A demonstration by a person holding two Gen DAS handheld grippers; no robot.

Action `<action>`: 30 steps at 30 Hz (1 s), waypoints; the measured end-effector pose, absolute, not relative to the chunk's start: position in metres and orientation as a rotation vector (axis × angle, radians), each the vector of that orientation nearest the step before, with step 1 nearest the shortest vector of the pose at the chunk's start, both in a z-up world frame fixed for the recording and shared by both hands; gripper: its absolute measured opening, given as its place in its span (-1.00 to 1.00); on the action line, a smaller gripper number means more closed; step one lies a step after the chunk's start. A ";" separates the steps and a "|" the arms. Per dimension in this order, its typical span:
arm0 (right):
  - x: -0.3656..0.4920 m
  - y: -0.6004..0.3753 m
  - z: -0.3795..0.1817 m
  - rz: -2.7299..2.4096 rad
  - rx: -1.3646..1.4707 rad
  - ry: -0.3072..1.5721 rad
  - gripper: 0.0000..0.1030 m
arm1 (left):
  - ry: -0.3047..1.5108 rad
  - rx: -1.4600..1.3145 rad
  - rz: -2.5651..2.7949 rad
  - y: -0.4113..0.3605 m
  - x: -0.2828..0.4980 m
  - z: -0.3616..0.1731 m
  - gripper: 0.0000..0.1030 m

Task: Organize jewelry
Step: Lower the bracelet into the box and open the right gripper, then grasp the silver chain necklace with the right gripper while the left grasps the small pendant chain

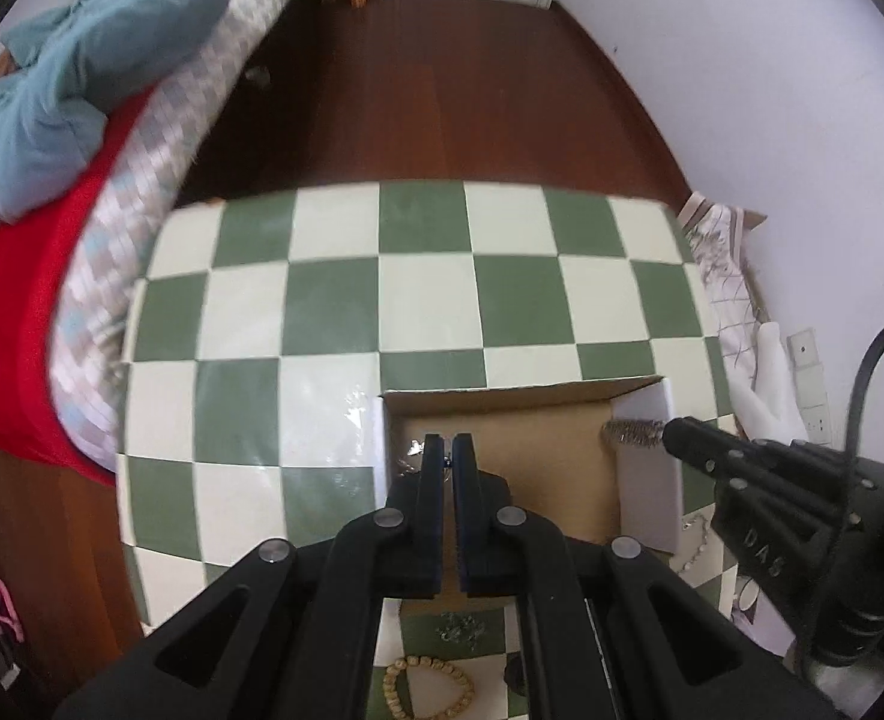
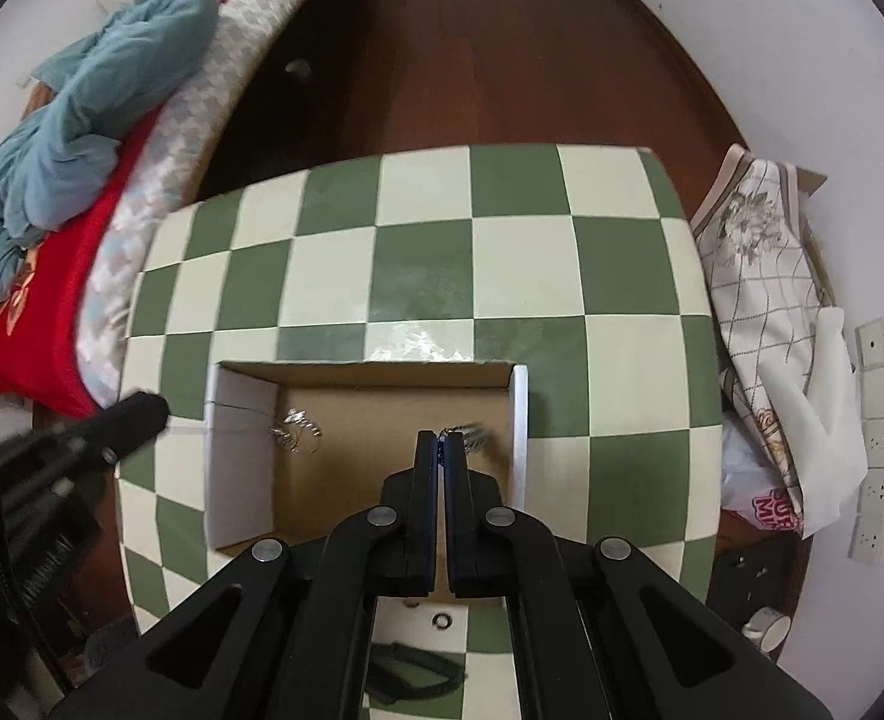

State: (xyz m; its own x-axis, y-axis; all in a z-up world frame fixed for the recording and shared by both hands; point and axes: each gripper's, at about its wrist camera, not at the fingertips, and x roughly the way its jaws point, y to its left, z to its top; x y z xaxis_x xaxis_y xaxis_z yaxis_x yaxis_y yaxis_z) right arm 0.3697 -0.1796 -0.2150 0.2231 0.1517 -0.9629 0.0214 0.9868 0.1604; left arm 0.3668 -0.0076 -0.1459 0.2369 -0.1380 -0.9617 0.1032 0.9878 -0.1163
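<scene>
Matt cardboard box (image 2: pixel 375 468), glossy checked tabletop (image 2: pixel 423 252), shiny metal chain (image 2: pixel 296 427).

round wooden bead bracelet (image 1: pixel 428 686) cut by bottom edge, silver chain (image 2: pixel 476 433) motion-blurred, partly hidden behind black right gripper (image 2: pixel 440 441)

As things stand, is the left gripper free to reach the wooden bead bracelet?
Probably not directly: the left gripper is shut over the box, while the bead bracelet lies back beneath its body, needing a retreat first.

A green-and-white checkered table (image 2: pixel 520 276) stands on a dark wood floor (image 2: pixel 502 60). Beside it: a bed with red cover (image 1: pixel 15 324), patterned quilt (image 1: pixel 159 162) and crumpled blue garment (image 1: pixel 81 60).
</scene>
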 end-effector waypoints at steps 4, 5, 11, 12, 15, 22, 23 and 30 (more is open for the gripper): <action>0.382 -0.182 -0.233 0.090 0.153 1.390 -0.96 | 1.372 -0.017 -0.158 -0.012 0.375 -0.162 -0.96; 0.383 -0.184 -0.237 0.089 0.153 1.403 -0.95 | 1.373 -0.017 -0.151 -0.012 0.375 -0.163 -0.90; 0.375 -0.186 -0.238 0.062 0.119 1.407 -0.14 | 1.290 0.054 -0.067 -0.005 0.374 -0.155 -0.40; 0.372 -0.186 -0.237 0.051 0.107 1.405 0.14 | 1.275 0.063 -0.049 -0.002 0.373 -0.154 0.27; 0.361 -0.187 -0.233 0.012 0.063 1.391 0.68 | 1.228 0.071 0.010 0.009 0.366 -0.150 0.85; 0.325 -0.184 -0.234 -0.032 0.020 1.342 0.96 | 1.156 0.071 0.065 0.024 0.337 -0.149 1.00; 0.321 -0.183 -0.234 -0.038 0.024 1.335 0.96 | 1.139 0.075 0.074 0.025 0.331 -0.149 1.00; 0.287 -0.173 -0.222 -0.040 0.011 1.262 0.98 | 1.069 0.084 0.115 0.034 0.294 -0.135 0.99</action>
State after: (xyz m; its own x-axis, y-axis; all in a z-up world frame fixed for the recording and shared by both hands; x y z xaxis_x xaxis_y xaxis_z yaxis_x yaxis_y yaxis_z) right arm 0.2874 -0.1734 -0.2222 0.3034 -0.0246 -0.9525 0.0362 0.9992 -0.0143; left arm 0.2945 0.0341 -0.1348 0.4758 0.1350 -0.8692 -0.0532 0.9908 0.1247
